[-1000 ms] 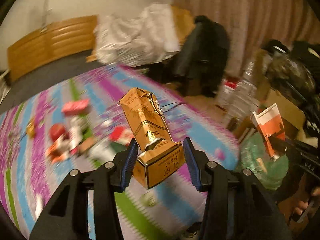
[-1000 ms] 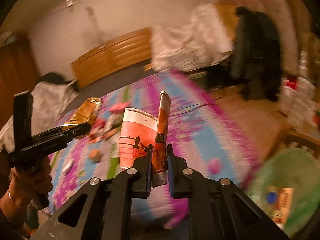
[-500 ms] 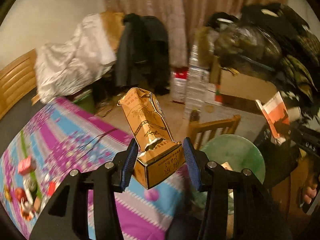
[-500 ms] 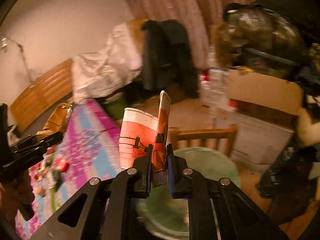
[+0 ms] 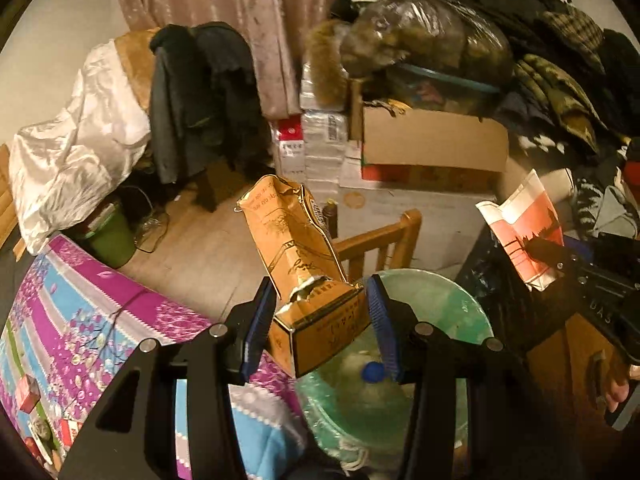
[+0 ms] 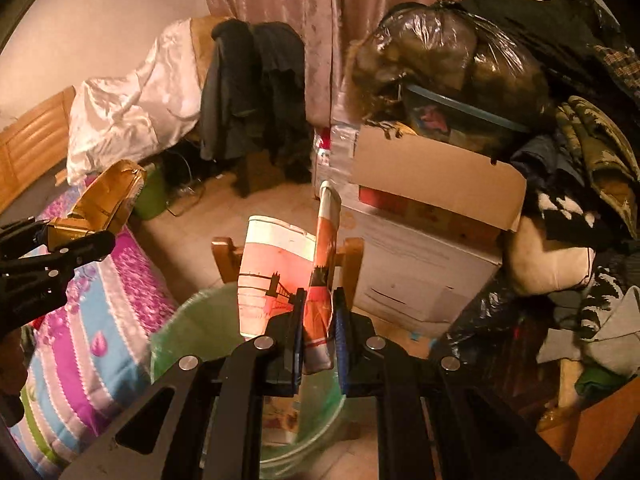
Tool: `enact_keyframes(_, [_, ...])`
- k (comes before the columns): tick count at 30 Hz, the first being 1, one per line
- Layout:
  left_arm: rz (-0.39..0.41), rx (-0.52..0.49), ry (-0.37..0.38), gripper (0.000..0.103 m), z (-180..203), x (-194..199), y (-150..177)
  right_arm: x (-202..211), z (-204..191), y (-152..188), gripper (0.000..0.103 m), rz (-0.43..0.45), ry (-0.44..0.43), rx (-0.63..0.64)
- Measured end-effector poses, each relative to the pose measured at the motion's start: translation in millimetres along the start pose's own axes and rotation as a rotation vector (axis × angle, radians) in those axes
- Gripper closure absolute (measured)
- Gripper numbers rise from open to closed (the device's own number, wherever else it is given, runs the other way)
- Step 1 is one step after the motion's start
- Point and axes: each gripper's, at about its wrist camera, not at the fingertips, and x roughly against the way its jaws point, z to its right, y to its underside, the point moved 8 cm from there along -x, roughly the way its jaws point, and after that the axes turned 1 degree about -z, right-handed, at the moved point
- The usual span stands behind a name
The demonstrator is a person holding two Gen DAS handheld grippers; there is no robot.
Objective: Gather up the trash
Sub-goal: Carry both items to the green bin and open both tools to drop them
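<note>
From the left wrist, our left gripper point(image 5: 320, 326) clamps the torn gold carton point(image 5: 302, 264) by its stiff base, over the green bin point(image 5: 448, 300) — light, crushable card. From the right wrist, our right gripper point(image 6: 318, 338) pinches a flattened red-and-white paper box point(image 6: 288, 272) by its creased edge above the bin point(image 6: 188, 332) — flimsy, featherlight.

Dim, warm amber indoor light throughout, cast from somewhere above and out of view. Glare on the white satin cover point(image 5: 76, 148) and on the shiny plastic bag point(image 6: 452, 52). Deep shadow among the dark clothes at right. Heavy fisheye bending, black vignette in the corners. Slight softness toward the rims; centre fairly sharp.
</note>
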Motion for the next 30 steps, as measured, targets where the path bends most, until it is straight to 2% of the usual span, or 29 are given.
enact_keyframes(6, [-0.029, -0.031, 0.012, 0.058, 16.6, -12.6, 5.3, -11.4, 2.9, 6.1, 0.089, -0.031, -0.013, -0.009])
enact_keyframes(26, [-0.057, -0.058, 0.025, 0.056, 27.9, -23.6, 11.3, -34.0, -12.0, 23.7, 0.089, -0.094, -0.128, -0.064])
enact_keyframes(27, [-0.058, -0.061, 0.031, 0.053, 29.3, -24.8, 11.2, -36.3, -14.9, 25.3, 0.087, -0.098, -0.146, -0.061])
enact_keyframes(28, [-0.067, -0.062, 0.04, 0.051, 30.7, -27.2, 11.7, -39.2, -16.7, 27.1, 0.075, -0.107, -0.153, -0.063])
enact_keyframes(29, [-0.074, -0.062, 0.043, 0.041, 32.0, -29.0, 12.5, -41.4, -16.6, 29.0, 0.066, -0.111, -0.143, -0.07])
enact_keyframes(30, [-0.076, -0.062, 0.041, 0.035, 32.7, -30.2, 13.3, -41.8, -16.3, 29.7, 0.066, -0.105, -0.141, -0.072])
